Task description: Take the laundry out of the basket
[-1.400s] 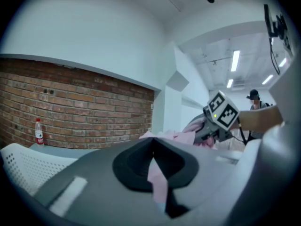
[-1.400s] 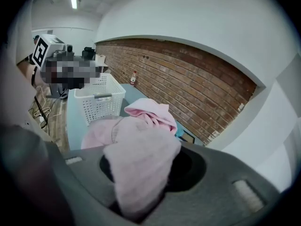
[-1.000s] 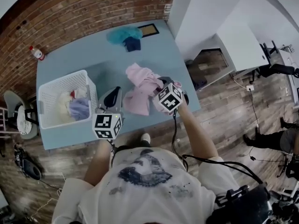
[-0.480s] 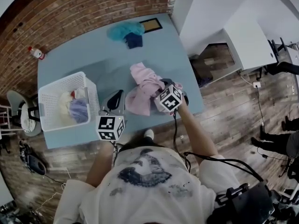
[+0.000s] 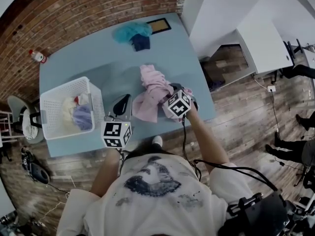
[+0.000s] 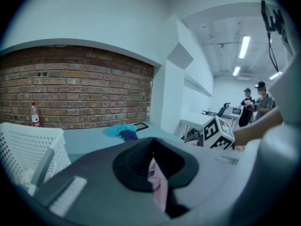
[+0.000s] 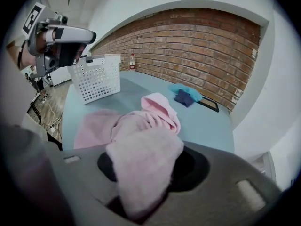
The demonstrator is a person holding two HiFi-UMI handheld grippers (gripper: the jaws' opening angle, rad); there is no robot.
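Right gripper (image 5: 171,88) and left gripper (image 5: 120,103) both pinch the pink garment (image 5: 152,90), laid on the table (image 5: 88,58) near a teal pile (image 5: 132,32). More laundry (image 5: 76,114) waits in the basket (image 5: 49,95). Left gripper view: narrow jaws nip pink cloth. Right gripper view: jaws, just opening, hold bunched cloth. No writing is legible.

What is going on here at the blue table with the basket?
A person with tongs in each hand is emptying a white basket. The left tongs and the right tongs both hold a pink garment, which lies on the blue table near the basket. The right tongs have just been opening, the cloth between them. More laundry lies in the basket; a teal cloth lies at the table's far end.
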